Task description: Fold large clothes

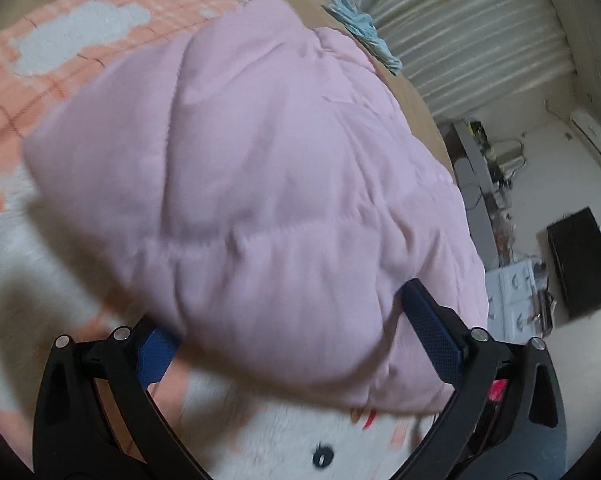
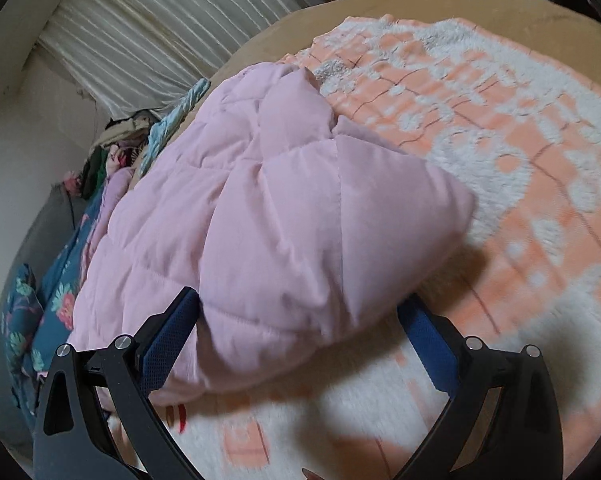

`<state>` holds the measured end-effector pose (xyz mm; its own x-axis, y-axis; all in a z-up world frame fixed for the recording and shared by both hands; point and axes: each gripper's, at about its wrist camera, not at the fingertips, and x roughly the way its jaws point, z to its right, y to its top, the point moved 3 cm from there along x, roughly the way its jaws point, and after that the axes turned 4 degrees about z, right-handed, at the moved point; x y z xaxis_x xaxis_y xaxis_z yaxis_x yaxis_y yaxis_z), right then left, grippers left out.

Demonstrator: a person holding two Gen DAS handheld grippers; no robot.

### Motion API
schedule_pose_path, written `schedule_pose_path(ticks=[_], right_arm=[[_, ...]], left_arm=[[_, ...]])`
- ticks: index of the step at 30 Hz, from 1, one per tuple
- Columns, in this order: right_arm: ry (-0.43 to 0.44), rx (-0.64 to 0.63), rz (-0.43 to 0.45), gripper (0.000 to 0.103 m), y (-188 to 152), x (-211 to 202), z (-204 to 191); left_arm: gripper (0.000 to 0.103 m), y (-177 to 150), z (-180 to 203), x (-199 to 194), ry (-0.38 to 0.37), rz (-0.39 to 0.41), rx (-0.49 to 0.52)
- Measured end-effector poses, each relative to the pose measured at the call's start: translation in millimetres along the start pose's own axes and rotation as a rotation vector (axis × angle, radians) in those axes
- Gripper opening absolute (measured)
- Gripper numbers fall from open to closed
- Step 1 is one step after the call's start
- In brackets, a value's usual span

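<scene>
1. While the pink quilted jacket (image 1: 260, 184) lies bunched on the peach-and-white blanket (image 1: 80, 32), the left gripper (image 1: 300, 332) sits at its near hem, jaws spread wide. Padded fabric bulges into the gap and drapes over the left blue pad (image 1: 156, 354); the right pad (image 1: 432, 332) presses against the jacket's flank. No pinch yet.
2. From the left wrist view, the garment lies straight ahead and slightly up-frame; its bulk runs away from the gripper toward the far edge of the bed (image 1: 420, 100).
3. Right gripper (image 2: 300, 324): jaws also wide, straddling the near corner of the jacket (image 2: 292, 216). Left finger (image 2: 168, 332) lies against the fabric; the right finger (image 2: 428, 340) stands over bare blanket (image 2: 520, 160), just beside the hem.
4. From the right wrist view, the long axis runs from the near corner diagonally up-left toward the curtain (image 2: 148, 32); a floral cloth (image 2: 56, 280) lies along its left side.
5. Judgement: both grippers are about equally near the hem; closing on this near edge should permit a fold away along the long axis.
6. Risk: thick padding may slip out of a shallow bite.
</scene>
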<state>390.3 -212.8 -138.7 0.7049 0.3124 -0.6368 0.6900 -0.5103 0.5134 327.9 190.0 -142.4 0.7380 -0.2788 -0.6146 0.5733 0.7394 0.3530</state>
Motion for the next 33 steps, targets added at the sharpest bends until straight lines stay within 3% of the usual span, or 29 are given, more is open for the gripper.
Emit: schedule_pose_path(ticks=[7,9,12,15,17,20,33], right_arm=[[0.046,0.016,0.016,0.096,12,21,-2],[0.074,-0.01,0.022,0.074,13,23,-7],[0.095,-0.09,0.052,0.051,13,18,-21],[0.076,-0.207,0.091,0.041,14,10,-38],[0.052,-0.28,0.112,0.038,15,4,-50],[0.032,-0.346,0.124,0.036,17,-1,-63],[0.04,-0.549,0.177,0.031,7,-60,-105]], left_arm=[[0.095,4,8,16,0.013,0.038,0.049],[0.095,5,11,18,0.016,0.044,0.073],[0.09,8,18,18,0.03,0.066,0.121],[0.068,10,34,10,0.066,0.116,0.227],[0.055,8,45,2,0.085,0.134,0.298],[0.047,9,55,-3,0.098,0.134,0.351],[0.038,0,88,-51,0.121,0.187,0.505]])
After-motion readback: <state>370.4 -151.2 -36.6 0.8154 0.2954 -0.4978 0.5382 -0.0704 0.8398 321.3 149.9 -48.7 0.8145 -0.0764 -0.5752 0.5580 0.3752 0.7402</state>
